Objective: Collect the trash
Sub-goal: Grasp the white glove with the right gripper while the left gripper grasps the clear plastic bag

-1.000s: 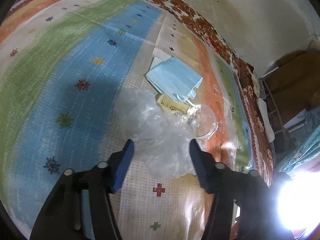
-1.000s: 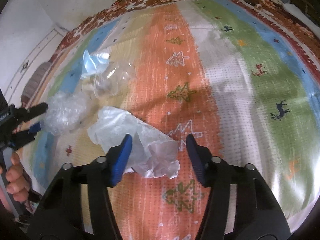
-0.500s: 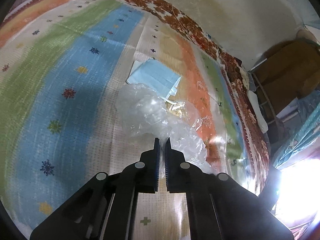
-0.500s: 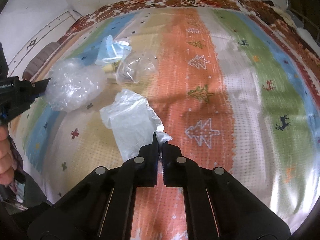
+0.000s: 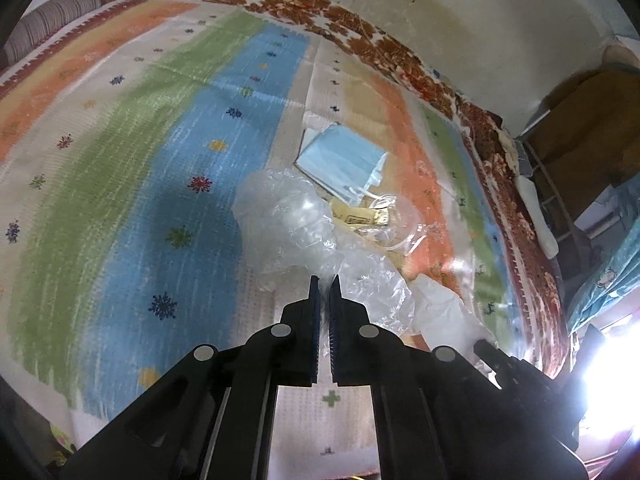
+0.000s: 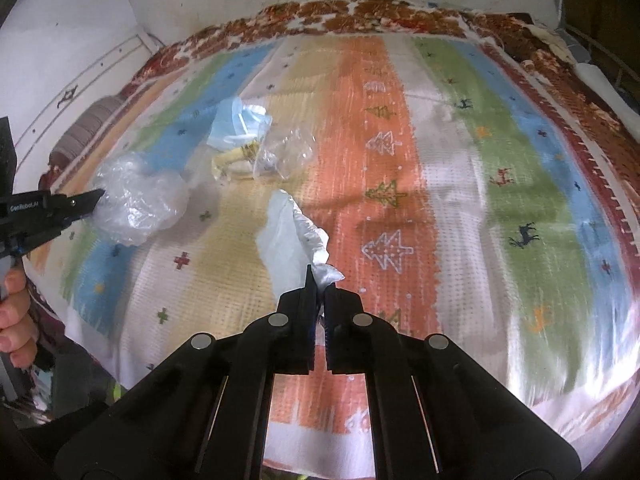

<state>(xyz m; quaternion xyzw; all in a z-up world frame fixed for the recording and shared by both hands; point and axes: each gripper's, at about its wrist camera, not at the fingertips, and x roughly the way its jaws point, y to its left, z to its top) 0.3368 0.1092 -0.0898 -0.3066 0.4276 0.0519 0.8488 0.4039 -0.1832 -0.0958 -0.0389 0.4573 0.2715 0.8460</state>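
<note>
While both tools pinch plastic, left tool [image 6: 94,200] reads "GenRobot.AI"; yellow wrapper [image 5: 356,216] print seemingly illegible.

Strong fisheye bending both views, black corners vignetting. Glare blowing out white at lower right of left wrist view, washing over bedspread [image 5: 120,152] edge. Right wrist view brighter, daylight sheening off bedspread's lower right, weave smearing there with motion blur. Soft shadow bands lying across orange stripe. Clear plastic bag [image 5: 288,224] catching highlights. Wall [image 5: 460,12] looking dim, yellowish.
</note>
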